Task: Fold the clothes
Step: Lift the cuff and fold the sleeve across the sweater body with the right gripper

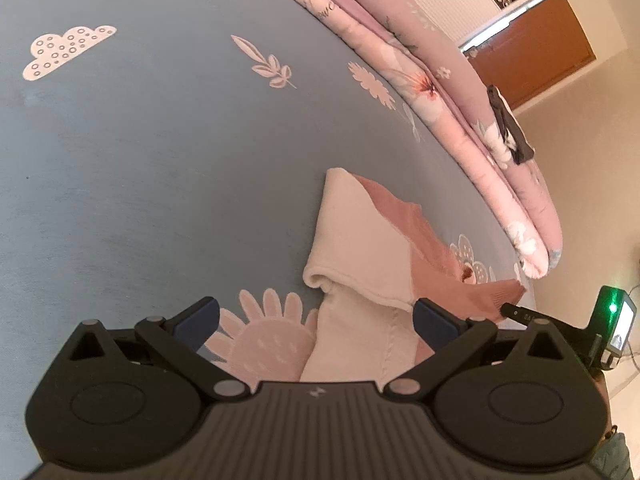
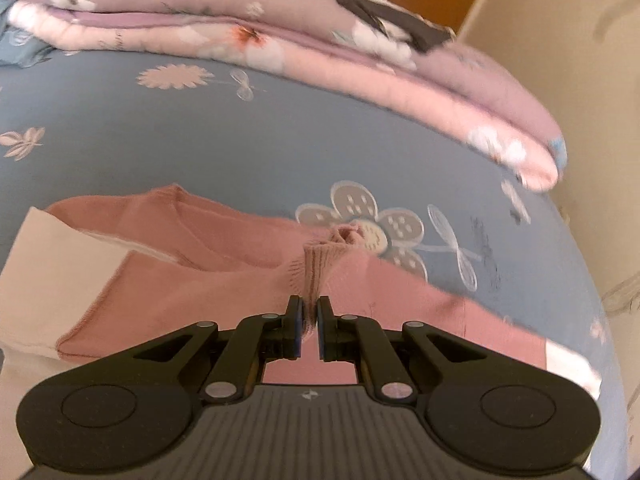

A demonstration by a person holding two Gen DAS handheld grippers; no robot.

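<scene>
A pink and cream knit garment (image 1: 360, 248) lies on the blue patterned bedsheet (image 1: 140, 160). My left gripper (image 1: 316, 320) is open just above the sheet, and a cream folded part of the garment lies between its blue pads (image 1: 198, 320). In the right wrist view the pink garment (image 2: 208, 248) spreads across the sheet with its cream part at the left. My right gripper (image 2: 309, 320) is shut on a ribbed pink cuff (image 2: 314, 268), which stands pulled up from the cloth.
A folded pink floral quilt (image 1: 460, 92) lies along the bed's far edge, with a small dark item (image 1: 508, 128) on it. The same quilt (image 2: 320, 40) fills the top of the right wrist view. Beyond are a cream wall and a brown door (image 1: 536, 64).
</scene>
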